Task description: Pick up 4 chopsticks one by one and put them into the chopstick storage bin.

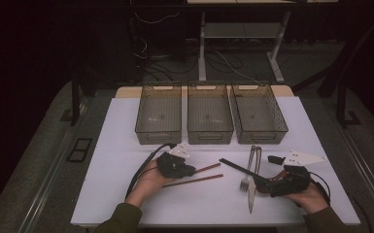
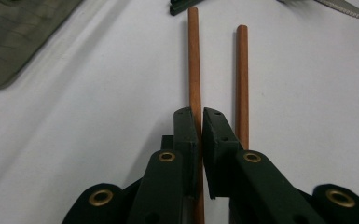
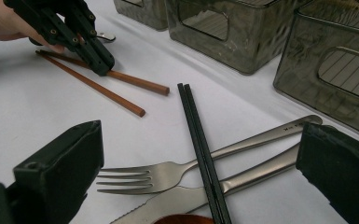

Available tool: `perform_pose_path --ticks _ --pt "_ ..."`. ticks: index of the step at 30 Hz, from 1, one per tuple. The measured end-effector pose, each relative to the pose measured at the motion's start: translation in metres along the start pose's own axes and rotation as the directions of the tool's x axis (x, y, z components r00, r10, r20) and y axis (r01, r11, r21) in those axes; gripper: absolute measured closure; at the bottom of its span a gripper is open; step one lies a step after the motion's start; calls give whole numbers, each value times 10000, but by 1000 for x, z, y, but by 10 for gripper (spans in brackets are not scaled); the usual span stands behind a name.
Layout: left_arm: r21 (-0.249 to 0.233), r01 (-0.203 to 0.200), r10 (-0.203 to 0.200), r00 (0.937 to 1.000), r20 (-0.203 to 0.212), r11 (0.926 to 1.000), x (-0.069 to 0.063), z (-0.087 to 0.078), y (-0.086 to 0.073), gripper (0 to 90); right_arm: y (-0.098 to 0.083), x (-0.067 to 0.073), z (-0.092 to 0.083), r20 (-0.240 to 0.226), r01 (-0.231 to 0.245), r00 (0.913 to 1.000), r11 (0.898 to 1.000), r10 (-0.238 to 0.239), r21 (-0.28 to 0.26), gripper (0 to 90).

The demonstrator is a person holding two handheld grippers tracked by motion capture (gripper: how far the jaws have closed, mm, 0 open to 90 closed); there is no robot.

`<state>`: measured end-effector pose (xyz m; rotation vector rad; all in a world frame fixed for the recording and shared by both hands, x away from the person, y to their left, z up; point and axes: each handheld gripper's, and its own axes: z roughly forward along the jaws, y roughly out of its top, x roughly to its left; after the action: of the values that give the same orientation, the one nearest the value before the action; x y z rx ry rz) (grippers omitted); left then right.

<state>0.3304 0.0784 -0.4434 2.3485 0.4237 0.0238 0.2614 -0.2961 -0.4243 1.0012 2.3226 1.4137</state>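
**Left claw pinched on one of two brown chopsticks**

Where the left gripper (image 2: 199, 122) meets the white table (image 1: 126, 194), we see its two black jaws drawn nearly together around the near brown chopstick (image 2: 194, 65), the pads pressing its sides. The stick's long axis runs straight ahead from the claw, in line with the jaws, so we judge that a lift would carry it out lengthwise, its far end pointing away from the hand. The second brown chopstick (image 2: 242, 79) lies just beside it on the right, almost parallel and apart from the pads. In the high view both sticks lie left of centre, in front of the three clear bins (image 1: 210, 112). The right gripper (image 3: 200, 182) rests well apart, its jaws spread wide and holding nothing, above a fork (image 3: 168, 175), a knife (image 3: 168, 203) and a black chopstick pair (image 3: 200, 140). The left hand is plainly nearer to the brown sticks.
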Motion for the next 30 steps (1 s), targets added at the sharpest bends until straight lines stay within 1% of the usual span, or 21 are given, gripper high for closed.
perform_pose_path --ticks 1,6,8,10,18,21,22,25,30 --pt "-36 60 -60 10000 -18 10000 0 -1 0 840 0 0 0 3 1 10000 10000 -1 2 5" --pt "-332 79 -89 9995 -291 9994 0 -9 3 841 0 0 0 11 -1 10000 10000 1 17 5" --pt "-352 110 -120 9995 -294 9993 0 -10 4 841 0 0 0 14 -1 10000 10000 1 20 5" --pt "-398 121 -137 9992 -384 9991 -1 -12 5 841 0 0 0 19 -10 10000 10000 10 37 5" --pt "-567 238 -263 9987 -432 9981 -3 -20 10 841 0 0 0 24 -24 10000 10000 24 21 5" --pt "-750 245 -282 9984 -486 9969 -3 -24 11 841 0 0 0 27 -23 10000 10000 23 32 5" --pt "-879 339 -386 9979 -524 9955 -4 -26 12 841 0 0 0 40 -28 10000 10000 28 37 5" --pt "-1112 296 -365 9975 -610 9934 -4 -32 13 841 -1 0 1 45 -23 10000 10000 22 23 5" --pt "-1448 378 -475 9968 -643 9887 -4 -40 15 841 -1 0 1 80 -15 10000 10000 15 12 5"
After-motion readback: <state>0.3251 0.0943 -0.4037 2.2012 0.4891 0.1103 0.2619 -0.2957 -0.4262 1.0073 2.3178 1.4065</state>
